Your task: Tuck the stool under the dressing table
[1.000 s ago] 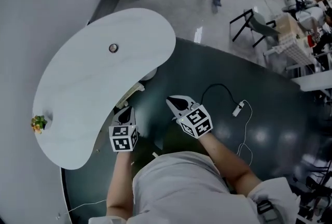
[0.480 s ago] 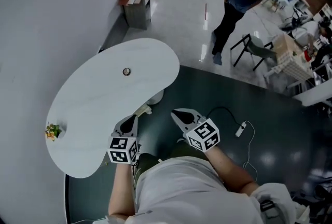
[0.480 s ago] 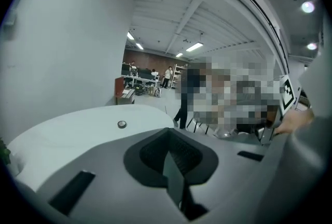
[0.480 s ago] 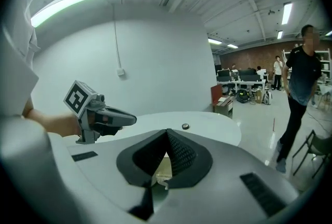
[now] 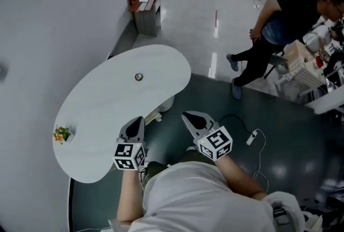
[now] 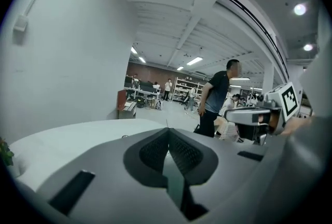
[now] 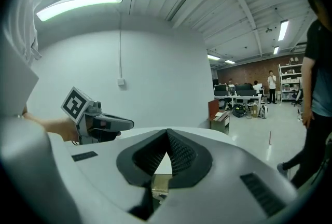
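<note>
Closing phase of the tuck, judged from the layout. The white kidney-shaped dressing table (image 5: 107,113) is seen against the curved wall. A pale rounded shape (image 5: 164,103) shows at its near edge, mostly covered by the tabletop. It is taken to be the stool seat, though too little is exposed to be sure. If so, the stool is already largely under the table.

The left gripper (image 5: 138,120) is held over the table's near edge, jaws fully together, nothing gripped. The right gripper (image 5: 187,115) is held just beside it over the dark floor mat (image 5: 279,118), jaws also fully together and empty. Neither is seen touching the stool or the table.

A small round object (image 5: 138,77) and a little plant (image 5: 61,133) are left on the tabletop. A white cable with a plug block (image 5: 251,138) lies on the mat to the right, well apart from the stool. A person in black (image 5: 279,21) is seen beyond the mat.

Next move, as judged: the stool's position should be checked. If any seat edge still projects, a push with shut jaws toward the wall is called for. Otherwise both grippers can be pulled clear.
</note>
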A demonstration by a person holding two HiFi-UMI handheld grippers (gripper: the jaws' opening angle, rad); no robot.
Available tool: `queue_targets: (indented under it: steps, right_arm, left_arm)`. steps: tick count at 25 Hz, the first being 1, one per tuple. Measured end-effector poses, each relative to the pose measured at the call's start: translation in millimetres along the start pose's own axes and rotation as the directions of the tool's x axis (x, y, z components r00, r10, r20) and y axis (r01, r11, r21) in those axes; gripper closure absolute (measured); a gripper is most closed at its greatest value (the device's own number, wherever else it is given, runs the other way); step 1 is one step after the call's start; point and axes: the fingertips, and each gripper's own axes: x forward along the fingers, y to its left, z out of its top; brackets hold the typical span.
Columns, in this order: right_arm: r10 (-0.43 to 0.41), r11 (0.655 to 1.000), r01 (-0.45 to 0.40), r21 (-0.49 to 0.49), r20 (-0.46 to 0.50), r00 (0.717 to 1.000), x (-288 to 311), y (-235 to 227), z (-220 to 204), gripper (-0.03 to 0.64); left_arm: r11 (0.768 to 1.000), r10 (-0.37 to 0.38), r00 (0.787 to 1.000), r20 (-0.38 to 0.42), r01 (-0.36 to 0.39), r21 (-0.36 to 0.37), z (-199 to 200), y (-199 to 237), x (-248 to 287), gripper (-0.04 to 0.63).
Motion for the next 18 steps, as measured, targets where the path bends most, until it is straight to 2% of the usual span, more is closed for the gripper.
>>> queue_targets:
  steps: [2,7,18]
  right_arm:
    - [-0.003,1.0,0.003,-0.003,0.003,1.0,-0.5,1.4,-0.6,0.607]
    - [-0.014,1.0,0.014,-0.023,-0.002,1.0,1.5,3.3,1.0,0.607]
    - [-0.034,0.999,0.033,-0.039,-0.002,0.999,12.4,6.5,6.5,0.607]
  left_arm:
    - [1.0,-0.022,1.0,0.022,0.023,-0.015,3.9,0.9,-2.3,0.592]
    - [0.998,-0.068,0.997,0.037,0.068,0.013,11.6,2.0,-8.2,0.592]
    - [0.999,-0.039,0.997,0.062,0.038,0.015,23.4,29.3,-19.2,0.592]
